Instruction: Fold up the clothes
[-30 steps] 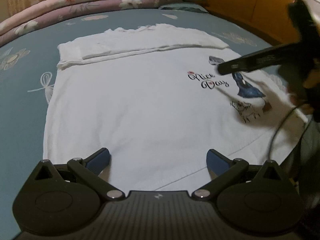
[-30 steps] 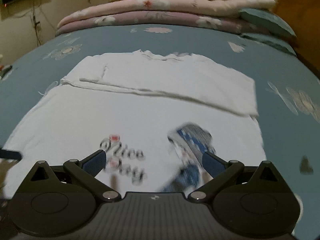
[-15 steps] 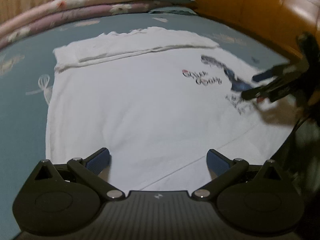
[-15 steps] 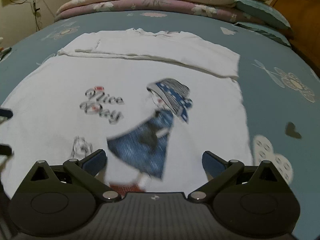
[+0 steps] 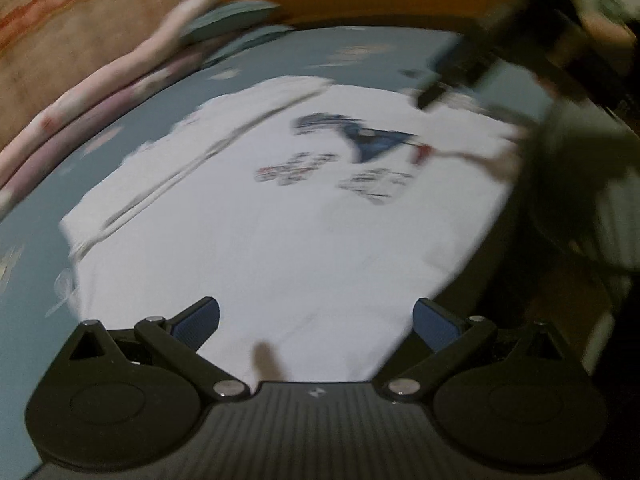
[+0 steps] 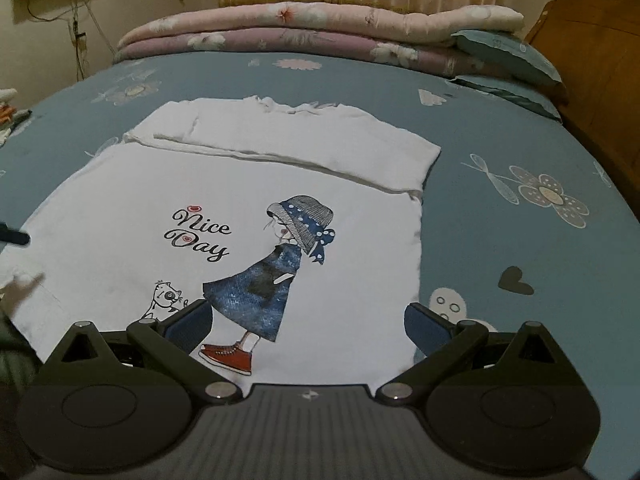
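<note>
The right gripper (image 6: 307, 322), black with blue pads, hovers with its jaws spread wide and empty over the near edge of the white cotton T-shirt (image 6: 240, 200) printed with a girl in a blue dress and the words "Nice Day"; the left gripper (image 5: 316, 322) is likewise spread and holding nothing above the same shirt (image 5: 260, 240), its view smeared by motion. The shirt lies flat on the blue flowered bedsheet (image 6: 500, 128), its far side already turned over in one long flap. To fold the near side well, each gripper should probably pinch one near corner, lift together, and lay the edge parallel to the far flap without dragging the cloth. Counted: one shirt, two grippers, two stacked pink and mauve quilts (image 6: 320, 28), two teal pillows (image 6: 508, 60).
</note>
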A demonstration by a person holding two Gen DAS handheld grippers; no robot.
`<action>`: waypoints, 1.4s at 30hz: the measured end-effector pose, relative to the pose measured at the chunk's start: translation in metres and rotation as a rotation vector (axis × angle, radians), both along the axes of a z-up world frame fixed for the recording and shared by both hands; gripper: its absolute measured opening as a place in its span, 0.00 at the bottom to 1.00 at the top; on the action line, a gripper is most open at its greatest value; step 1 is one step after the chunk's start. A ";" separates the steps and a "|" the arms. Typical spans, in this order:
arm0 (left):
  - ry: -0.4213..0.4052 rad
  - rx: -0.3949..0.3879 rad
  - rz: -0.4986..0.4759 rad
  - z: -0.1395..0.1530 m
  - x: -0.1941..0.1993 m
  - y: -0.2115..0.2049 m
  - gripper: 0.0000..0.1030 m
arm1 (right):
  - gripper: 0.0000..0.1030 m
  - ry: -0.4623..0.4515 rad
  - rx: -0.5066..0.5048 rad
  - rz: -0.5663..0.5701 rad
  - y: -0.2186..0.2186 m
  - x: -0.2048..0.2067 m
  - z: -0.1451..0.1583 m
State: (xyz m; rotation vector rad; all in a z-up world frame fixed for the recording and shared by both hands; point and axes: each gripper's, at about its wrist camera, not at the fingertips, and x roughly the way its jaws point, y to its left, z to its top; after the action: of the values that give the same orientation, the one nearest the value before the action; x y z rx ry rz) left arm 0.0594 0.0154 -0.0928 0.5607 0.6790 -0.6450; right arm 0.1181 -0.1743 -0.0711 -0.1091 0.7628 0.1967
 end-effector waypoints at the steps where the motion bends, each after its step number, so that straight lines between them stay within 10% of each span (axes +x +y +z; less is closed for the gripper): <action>1: -0.012 0.026 -0.020 -0.002 -0.002 -0.006 0.99 | 1.00 -0.004 -0.005 0.001 -0.002 0.000 0.002; 10: -0.134 0.247 -0.121 -0.025 -0.002 -0.041 1.00 | 1.00 -0.037 -0.117 0.053 -0.017 -0.005 0.036; 24: -0.218 0.248 -0.126 0.000 0.008 -0.038 1.00 | 1.00 -0.068 -0.121 0.129 -0.007 -0.037 0.040; 36: -0.208 0.245 -0.110 0.007 0.024 -0.042 1.00 | 1.00 -0.096 -0.181 0.535 0.094 -0.049 0.014; 42: -0.198 0.234 -0.099 0.008 0.022 -0.039 1.00 | 1.00 -0.094 -0.338 0.557 0.139 -0.045 -0.021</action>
State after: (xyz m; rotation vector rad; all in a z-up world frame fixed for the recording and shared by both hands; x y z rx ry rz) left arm 0.0816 -0.0234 -0.0847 0.8674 0.5457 -0.5961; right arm 0.0734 -0.0353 -0.0923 -0.6502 0.6527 0.5865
